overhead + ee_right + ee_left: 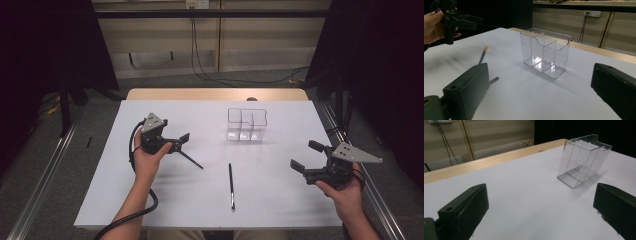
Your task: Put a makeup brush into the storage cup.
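My left gripper (176, 141) and right gripper (307, 156) hover spread, empty. The pencil (231, 185) shows from above; my left gripper view catches just the clear organizer (584, 160).

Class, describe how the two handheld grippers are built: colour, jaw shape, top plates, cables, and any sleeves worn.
Both the left gripper and right gripper are black, with blocky jaws and a grey three-cornered plate on top. A thick black cable trails from the left one. The forearms show no sleeves.
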